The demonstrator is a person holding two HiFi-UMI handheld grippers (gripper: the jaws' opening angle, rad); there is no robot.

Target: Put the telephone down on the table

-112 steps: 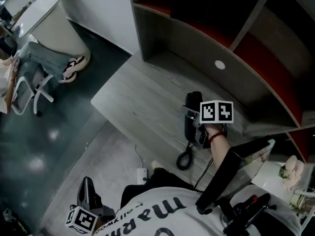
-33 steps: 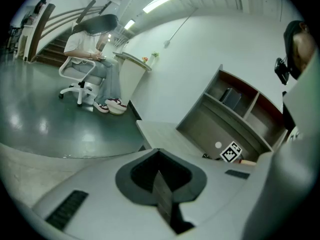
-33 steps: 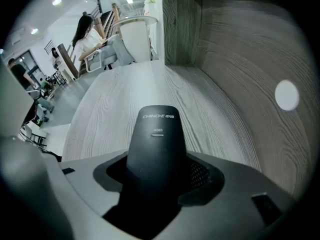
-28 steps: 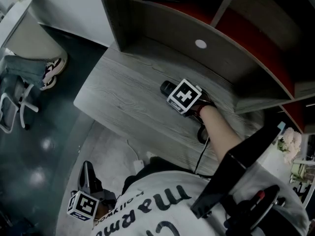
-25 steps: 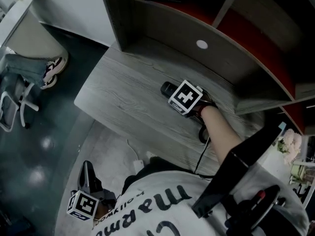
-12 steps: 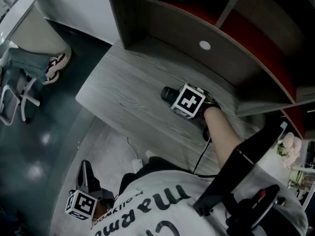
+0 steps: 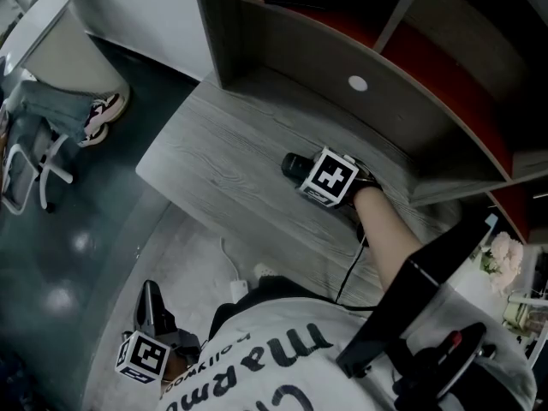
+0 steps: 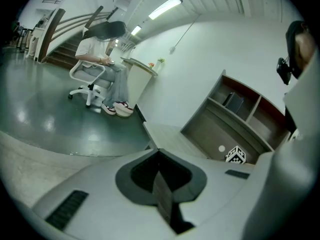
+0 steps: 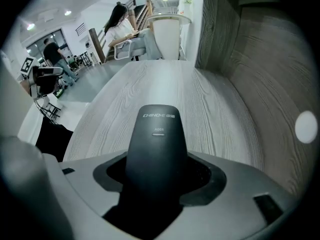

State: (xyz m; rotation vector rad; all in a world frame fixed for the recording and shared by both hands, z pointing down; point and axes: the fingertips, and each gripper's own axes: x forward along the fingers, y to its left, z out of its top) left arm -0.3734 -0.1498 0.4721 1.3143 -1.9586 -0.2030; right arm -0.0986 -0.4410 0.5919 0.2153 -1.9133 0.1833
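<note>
The black telephone handset (image 9: 157,139) lies low along the grey wooden table (image 9: 150,79), and my right gripper (image 9: 157,176) is shut on it, its jaws pressed to both sides. In the head view the handset's end (image 7: 294,164) sticks out leftward past the right gripper (image 7: 306,170), close to the table (image 7: 214,157). A black cord (image 7: 346,274) trails off the table's near edge. My left gripper (image 7: 152,315) hangs low by the person's left side, away from the table; in the left gripper view its jaws (image 8: 161,191) are shut with nothing between them.
A curved grey shelf unit (image 7: 342,54) with a white round cap (image 7: 358,83) walls the table's far side. A person sits on an office chair (image 7: 34,127) at left. A power strip (image 7: 238,289) lies on the floor. Pale flowers (image 7: 505,255) stand at right.
Since the earliest frame the right gripper has swung the handset from end-up to lying low and pointing left on the table. Over the last second it has barely moved.
</note>
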